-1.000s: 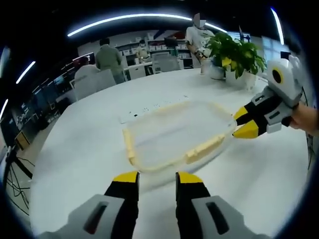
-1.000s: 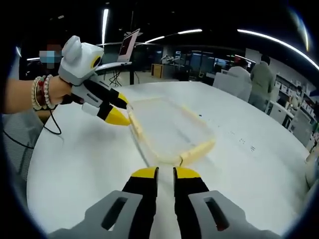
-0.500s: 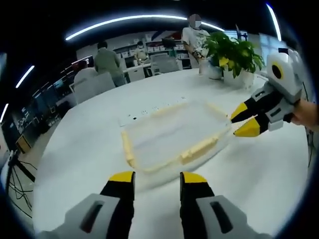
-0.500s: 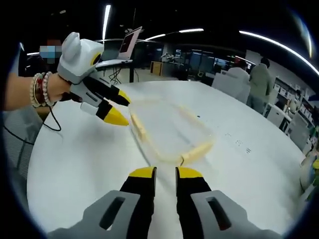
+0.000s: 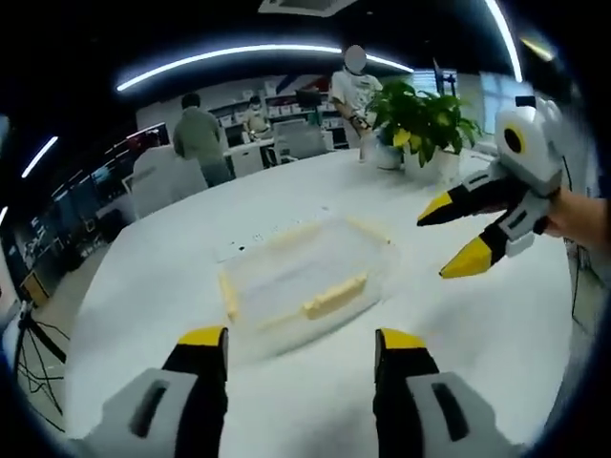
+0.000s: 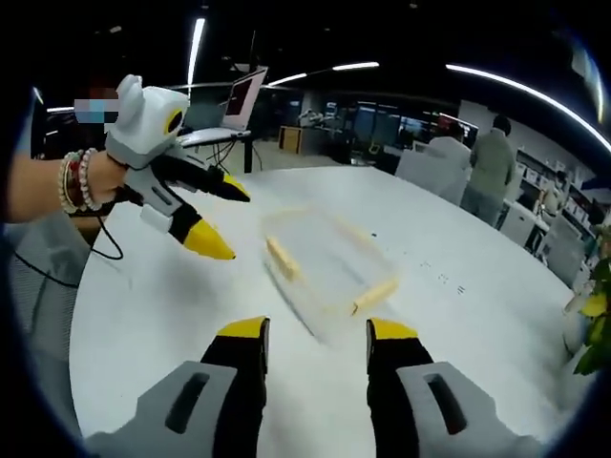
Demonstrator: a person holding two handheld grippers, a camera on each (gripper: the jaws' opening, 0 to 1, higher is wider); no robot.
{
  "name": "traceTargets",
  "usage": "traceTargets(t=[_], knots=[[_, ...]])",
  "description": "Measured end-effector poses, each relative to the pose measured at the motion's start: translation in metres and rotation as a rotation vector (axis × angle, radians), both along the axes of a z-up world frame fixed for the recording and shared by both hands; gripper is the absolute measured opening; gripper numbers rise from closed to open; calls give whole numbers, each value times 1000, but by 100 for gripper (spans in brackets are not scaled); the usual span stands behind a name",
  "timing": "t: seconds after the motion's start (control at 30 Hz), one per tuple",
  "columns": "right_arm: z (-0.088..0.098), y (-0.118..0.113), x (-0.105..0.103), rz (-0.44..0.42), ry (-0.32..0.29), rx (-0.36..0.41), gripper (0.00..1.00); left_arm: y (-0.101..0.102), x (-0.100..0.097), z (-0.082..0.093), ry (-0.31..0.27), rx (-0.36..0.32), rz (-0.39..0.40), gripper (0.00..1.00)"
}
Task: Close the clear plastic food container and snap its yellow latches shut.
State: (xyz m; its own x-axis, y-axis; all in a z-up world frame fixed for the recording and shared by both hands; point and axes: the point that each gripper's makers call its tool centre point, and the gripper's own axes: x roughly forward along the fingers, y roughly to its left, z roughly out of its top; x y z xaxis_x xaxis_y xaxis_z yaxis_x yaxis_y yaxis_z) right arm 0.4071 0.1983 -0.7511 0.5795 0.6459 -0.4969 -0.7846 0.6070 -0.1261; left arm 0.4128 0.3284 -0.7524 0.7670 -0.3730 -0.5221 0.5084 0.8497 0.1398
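Observation:
A clear plastic food container [image 5: 301,281] with yellow latches [image 5: 335,296] rests on the white round table [image 5: 153,267], lid on. My left gripper [image 5: 302,340] hovers open in front of it, a short way back. In the left gripper view my right gripper [image 5: 449,237] hangs open to the container's right, held by a hand. The right gripper view has the container [image 6: 325,258] lying ahead with a latch [image 6: 374,295] on its near end. There my right gripper [image 6: 317,329] is open near it, and my left gripper [image 6: 215,219] is open above the table to its left.
A potted green plant [image 5: 420,119] stands at the table's far edge. Several people [image 5: 198,134] and office chairs are beyond the table. A power strip [image 5: 253,239] lies behind the container. In the right gripper view a laptop [image 6: 239,100] sits at the back left.
Both grippers have opened wide and pulled back from the container. The right gripper lifted away from the container's right end; the left one lifted off its side.

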Motion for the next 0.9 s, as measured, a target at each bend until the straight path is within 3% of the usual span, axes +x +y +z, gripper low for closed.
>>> traceTargets(t=[0.07,0.1,0.13,0.27,0.3,0.37,0.47,0.57,0.63,0.67,0.77,0.9], knots=[[-1,1,-8,11,15,-3,62,-3,-10,-2,13,-5,-27,75],[-6,3,-21,26,70,2,72,-4,-19,-4,38,2,-43,84],[-6,4,-28,33,75,6,78,-7,-28,-5,56,12,-74,88],[-3,2,-44,8,68,-4,82,-15,-44,13,-41,-3,-165,98],[-1,2,-46,-16,80,17,88,-16,-47,18,-55,-16,-175,99],[15,13,-51,-28,80,141,99,-12,-54,27,-59,-55,-178,99],[30,14,-57,-54,61,191,100,-3,-63,38,-37,-109,-160,99],[37,11,-65,-72,60,171,99,3,-75,55,-53,-158,-204,99],[36,2,-70,-101,49,130,99,13,-88,53,26,-174,-191,99],[38,0,-72,-106,45,129,99,18,-90,55,34,-173,-185,99],[44,-10,-83,-151,38,148,99,41,-94,68,-25,-175,-154,99],[51,-21,-97,-206,25,148,97,68,-108,74,-18,-164,-140,99]])
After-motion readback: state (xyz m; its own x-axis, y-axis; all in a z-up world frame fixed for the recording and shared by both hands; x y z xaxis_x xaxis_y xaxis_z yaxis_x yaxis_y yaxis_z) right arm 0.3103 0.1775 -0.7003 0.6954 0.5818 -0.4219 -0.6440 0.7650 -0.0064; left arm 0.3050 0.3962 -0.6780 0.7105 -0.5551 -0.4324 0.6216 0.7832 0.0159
